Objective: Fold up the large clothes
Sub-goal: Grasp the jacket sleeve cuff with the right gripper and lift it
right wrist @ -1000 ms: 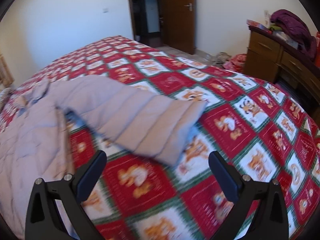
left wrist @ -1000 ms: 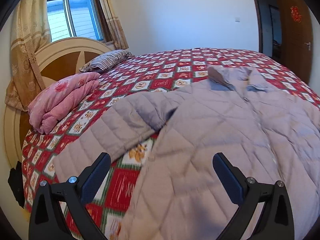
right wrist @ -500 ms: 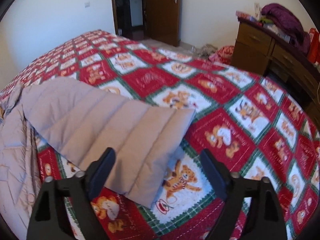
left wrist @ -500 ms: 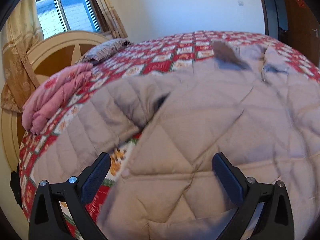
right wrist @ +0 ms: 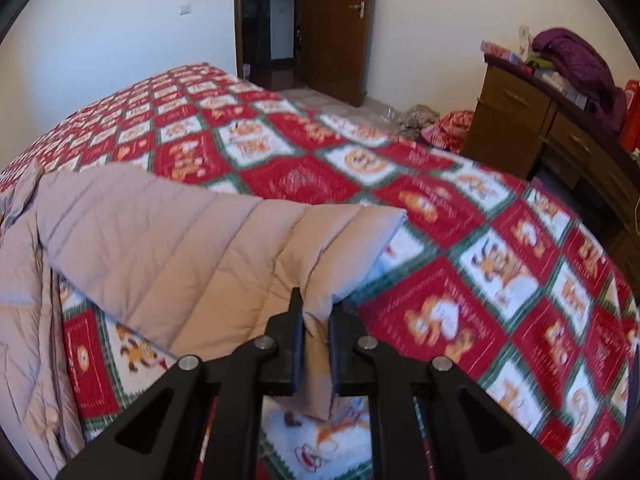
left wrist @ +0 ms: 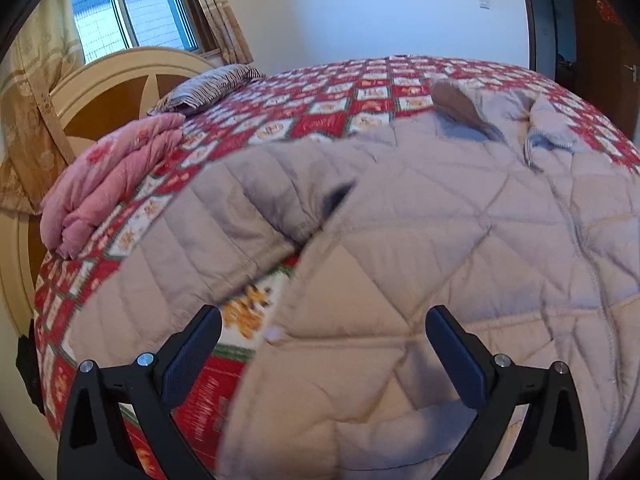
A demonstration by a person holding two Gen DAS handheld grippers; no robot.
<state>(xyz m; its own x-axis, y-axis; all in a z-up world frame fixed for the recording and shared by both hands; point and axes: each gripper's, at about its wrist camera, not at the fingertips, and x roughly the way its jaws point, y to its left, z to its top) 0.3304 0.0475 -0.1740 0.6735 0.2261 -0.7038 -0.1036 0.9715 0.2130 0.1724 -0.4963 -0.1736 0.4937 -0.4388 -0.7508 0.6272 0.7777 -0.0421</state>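
Note:
A large beige quilted jacket [left wrist: 440, 240] lies spread front-up on the bed, collar toward the far side. My left gripper [left wrist: 324, 344] is open just above the jacket's lower side edge, beside its left sleeve [left wrist: 200, 248], and the fabric lies between the fingers without being pinched. In the right wrist view the other sleeve [right wrist: 208, 248] stretches across the red bedspread. My right gripper [right wrist: 316, 312] is shut on that sleeve's cuff end, with cloth bunched between the pads.
The bed carries a red, white and green patterned bedspread [right wrist: 460, 264]. A folded pink blanket [left wrist: 112, 176] and a striped pillow [left wrist: 208, 92] lie by the headboard [left wrist: 100, 96]. A wooden dresser [right wrist: 532, 120] with purple clothing stands at the right, and a door [right wrist: 332, 28] is beyond.
My right gripper has closed from wide open onto the sleeve's cuff end. Both grippers have come lower and closer to the jacket; the left stays open.

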